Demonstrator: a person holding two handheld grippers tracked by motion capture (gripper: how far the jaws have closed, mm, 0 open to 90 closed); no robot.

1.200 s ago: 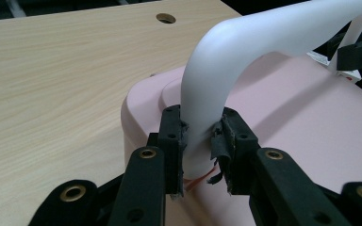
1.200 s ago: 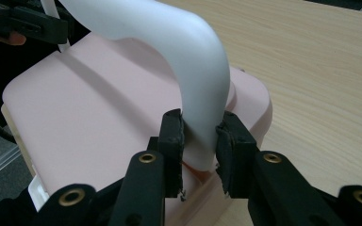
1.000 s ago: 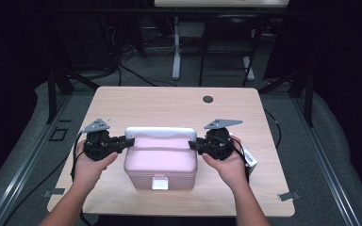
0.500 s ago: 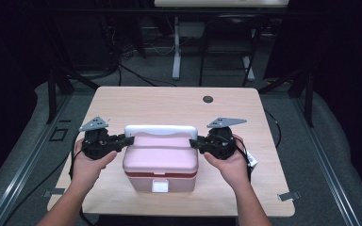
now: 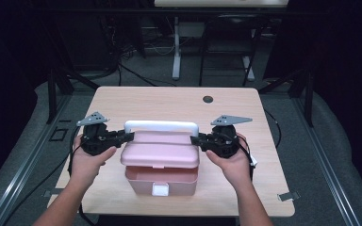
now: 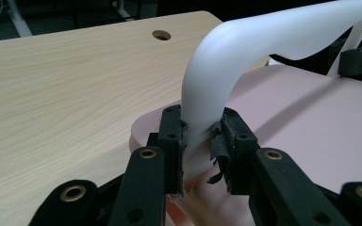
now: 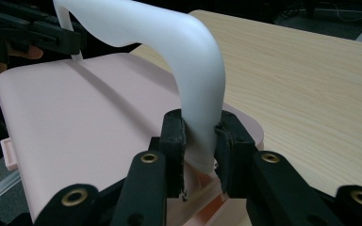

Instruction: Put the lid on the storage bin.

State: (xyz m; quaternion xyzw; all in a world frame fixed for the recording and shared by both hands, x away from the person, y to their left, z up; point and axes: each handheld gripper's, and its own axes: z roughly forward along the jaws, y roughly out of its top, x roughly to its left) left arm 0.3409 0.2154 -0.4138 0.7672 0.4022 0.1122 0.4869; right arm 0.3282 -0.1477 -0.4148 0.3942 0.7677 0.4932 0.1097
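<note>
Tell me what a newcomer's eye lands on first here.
The pink box at the table's near middle, its lid tilted up off the base. Then its white handle, clamped at one end by the left gripper and at the other by the right gripper.

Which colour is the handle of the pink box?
The handle is white, and it shows best in the left gripper view.

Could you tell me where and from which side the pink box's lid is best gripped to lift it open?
By the white handle, low on each leg, coming in from the box's two ends, as the left gripper and right gripper do: the legs are narrow enough for the jaws.
</note>
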